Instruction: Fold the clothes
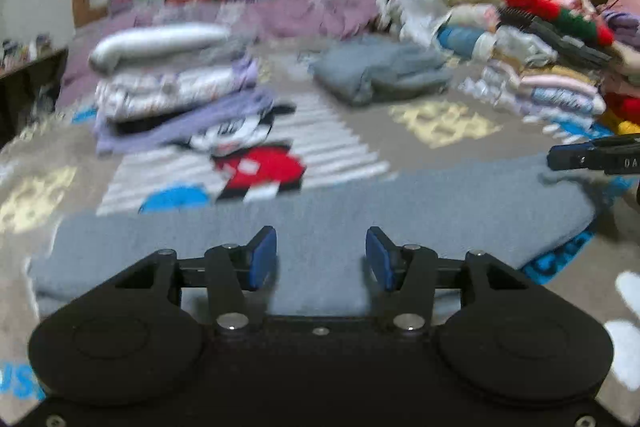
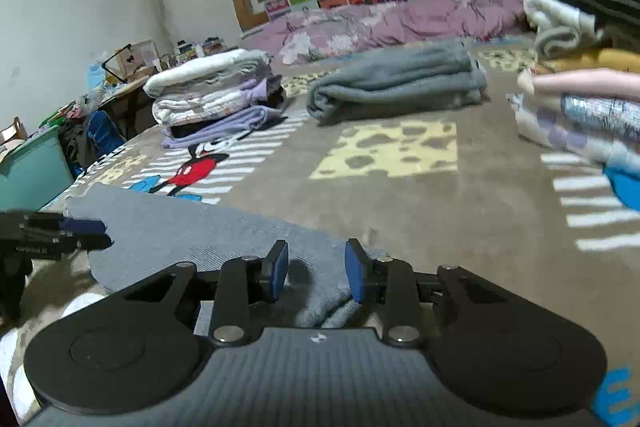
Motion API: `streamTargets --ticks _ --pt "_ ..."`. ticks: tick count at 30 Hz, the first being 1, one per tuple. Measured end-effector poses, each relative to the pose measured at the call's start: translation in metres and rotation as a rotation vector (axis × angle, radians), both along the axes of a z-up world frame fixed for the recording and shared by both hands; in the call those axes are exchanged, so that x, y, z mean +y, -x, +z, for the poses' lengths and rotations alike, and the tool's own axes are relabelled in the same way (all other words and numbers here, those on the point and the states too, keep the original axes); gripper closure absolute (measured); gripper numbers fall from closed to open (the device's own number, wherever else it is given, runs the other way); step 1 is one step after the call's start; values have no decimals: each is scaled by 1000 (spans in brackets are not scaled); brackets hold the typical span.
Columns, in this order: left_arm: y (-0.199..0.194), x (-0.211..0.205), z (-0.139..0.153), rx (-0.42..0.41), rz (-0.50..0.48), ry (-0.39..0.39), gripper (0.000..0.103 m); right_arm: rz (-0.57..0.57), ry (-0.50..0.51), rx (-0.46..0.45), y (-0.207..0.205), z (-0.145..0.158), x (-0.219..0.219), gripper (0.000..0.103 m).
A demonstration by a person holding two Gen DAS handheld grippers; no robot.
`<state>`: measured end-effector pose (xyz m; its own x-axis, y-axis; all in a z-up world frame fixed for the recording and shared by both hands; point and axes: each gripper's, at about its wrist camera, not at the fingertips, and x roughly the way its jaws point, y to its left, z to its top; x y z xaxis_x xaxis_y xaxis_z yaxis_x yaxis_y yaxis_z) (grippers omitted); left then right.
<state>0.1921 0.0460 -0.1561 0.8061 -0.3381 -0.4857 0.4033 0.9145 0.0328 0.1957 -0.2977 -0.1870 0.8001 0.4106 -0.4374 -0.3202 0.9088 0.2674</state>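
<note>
A blue-grey knit garment (image 1: 320,203) lies flat on the patterned bed blanket (image 1: 440,123), folded into a long band. My left gripper (image 1: 321,259) is open just above its near edge, nothing between its blue pads. My right gripper (image 2: 316,269) is open over the garment's right end (image 2: 192,231), cloth lying under and between its pads. The right gripper also shows at the right edge of the left wrist view (image 1: 592,155). The left gripper shows at the left edge of the right wrist view (image 2: 56,235).
A stack of folded clothes (image 1: 172,83) sits at the back left and a folded grey garment (image 1: 380,71) in the middle. A big pile of clothes (image 1: 532,39) fills the right. A pink quilt (image 2: 400,19) lies under the window. Cluttered furniture (image 2: 48,147) stands left of the bed.
</note>
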Motion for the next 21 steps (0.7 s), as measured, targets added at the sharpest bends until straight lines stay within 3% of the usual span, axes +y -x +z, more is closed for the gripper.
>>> streamTargets --ticks 3,5,10,13,16,19,21 --pt "0 -18 -6 5 -77 -26 54 70 59 -89 14 13 18 67" --pt "-9 -31 -20 82 -78 -98 53 126 105 -134 22 19 34 64" --pt "-18 -22 -14 122 -62 -54 52 199 234 -23 10 -1 67 63" --pt "-21 10 0 46 71 48 52 202 202 -56 13 6 62 63" --pt "-31 56 7 -3 279 174 52 204 183 -130 21 13 62 63" --pt "-54 106 -12 139 546 222 52 204 179 -89 15 7 62 59" --pt "-53 130 -15 137 603 332 57 188 178 -21 7 -1 60 58"
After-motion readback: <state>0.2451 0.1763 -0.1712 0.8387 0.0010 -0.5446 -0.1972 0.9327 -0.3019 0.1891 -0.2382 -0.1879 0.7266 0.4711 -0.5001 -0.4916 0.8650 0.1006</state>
